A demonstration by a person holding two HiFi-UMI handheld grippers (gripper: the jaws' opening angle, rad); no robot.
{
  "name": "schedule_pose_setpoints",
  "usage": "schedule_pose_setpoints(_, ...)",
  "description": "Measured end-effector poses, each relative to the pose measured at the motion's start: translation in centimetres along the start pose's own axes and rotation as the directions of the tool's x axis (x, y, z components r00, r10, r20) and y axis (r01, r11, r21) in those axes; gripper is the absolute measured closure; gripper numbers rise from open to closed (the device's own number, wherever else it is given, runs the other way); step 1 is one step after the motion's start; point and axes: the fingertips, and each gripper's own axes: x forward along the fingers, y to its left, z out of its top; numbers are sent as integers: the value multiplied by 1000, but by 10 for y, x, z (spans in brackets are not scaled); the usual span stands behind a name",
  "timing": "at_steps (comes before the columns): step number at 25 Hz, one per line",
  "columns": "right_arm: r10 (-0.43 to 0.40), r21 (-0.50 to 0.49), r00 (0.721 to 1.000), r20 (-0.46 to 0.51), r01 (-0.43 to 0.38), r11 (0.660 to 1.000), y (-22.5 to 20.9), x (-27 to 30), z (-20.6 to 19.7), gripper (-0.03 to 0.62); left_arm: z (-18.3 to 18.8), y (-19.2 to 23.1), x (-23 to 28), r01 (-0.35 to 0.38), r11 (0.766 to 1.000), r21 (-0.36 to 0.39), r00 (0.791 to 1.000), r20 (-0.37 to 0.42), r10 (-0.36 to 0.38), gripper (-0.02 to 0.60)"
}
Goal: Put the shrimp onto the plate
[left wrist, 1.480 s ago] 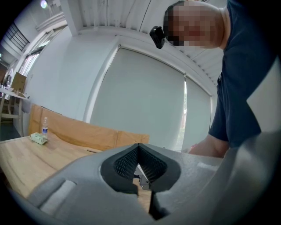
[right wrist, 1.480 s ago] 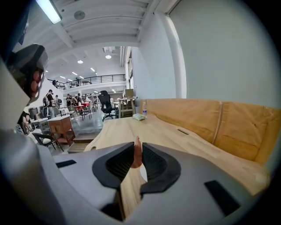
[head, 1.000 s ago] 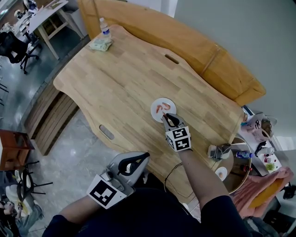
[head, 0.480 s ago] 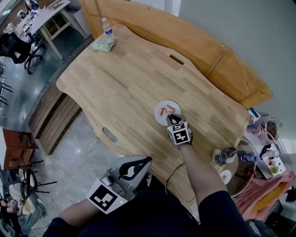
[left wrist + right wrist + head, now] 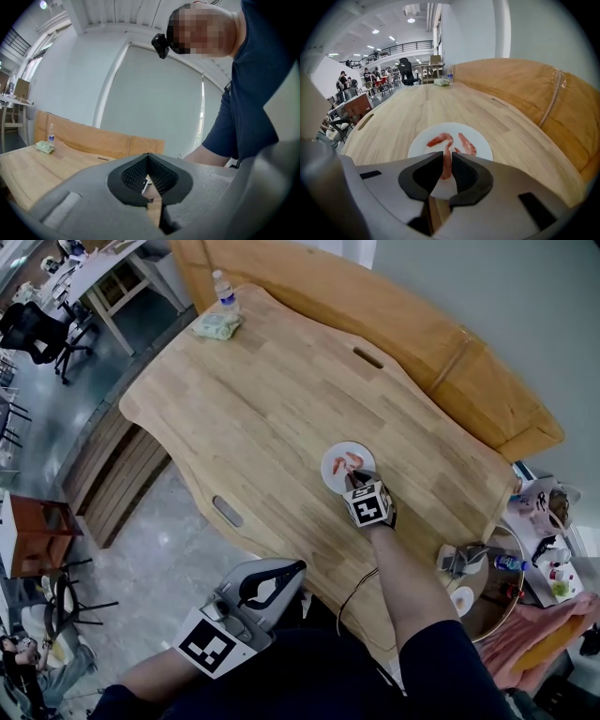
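Light wooden surface [image 5: 272,418] with rounded edges, seen from above over a grey floor [image 5: 141,549]; a tan bench [image 5: 450,352] runs along its far side. At the far corner a water bottle [image 5: 223,292] stands just beside a crumpled green cloth [image 5: 217,326].

A white plate [image 5: 336,461] is placed near the edge closest to the person. In the right gripper view, two pieces are seen lying on the plate [image 5: 423,145]: a curved shrimp [image 5: 439,139] to the left and a straighter shrimp [image 5: 467,144] to the right, close together but apart.

The right gripper [image 5: 355,481] is held over the near rim of the plate, its marker cube [image 5: 370,505] turned upward. In its own view the right gripper [image 5: 446,158] is shown with its jaws drawn narrow and clamped on a third shrimp [image 5: 447,165], which is pinched between the dark ribbed pads [image 5: 425,172] and stands lengthwise in the gap, its far end pointing toward the curved shrimp. Whether this shrimp touches the plate cannot be told.

The left gripper [image 5: 278,576] is held off the surface, over the floor and close to the person's body. In its own view the left gripper [image 5: 148,157] is seen with the tips of its jaws brought together and nothing between them; a dark blue sleeve [image 5: 253,93] fills the right of that view.
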Motion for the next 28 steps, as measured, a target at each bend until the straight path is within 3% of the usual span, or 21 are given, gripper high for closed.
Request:
schedule_pose_setpoints(13, 2, -6, 1000, -10, -3, 1000, -3, 5, 0, 523, 1, 0, 0, -9, 1000, -2, 1000, 10, 9, 578)
schedule_pose_setpoints(20, 7, 10, 995, 99, -8, 1000, 0, -18, 18, 499, 3, -5, -1, -1, 1000, 1, 1000, 25, 1, 578)
schedule_pose_setpoints(28, 22, 19, 968, 249, -27, 999, 29, -97, 32, 499, 9, -16, -3, 27, 1000, 4, 997, 67, -27, 578)
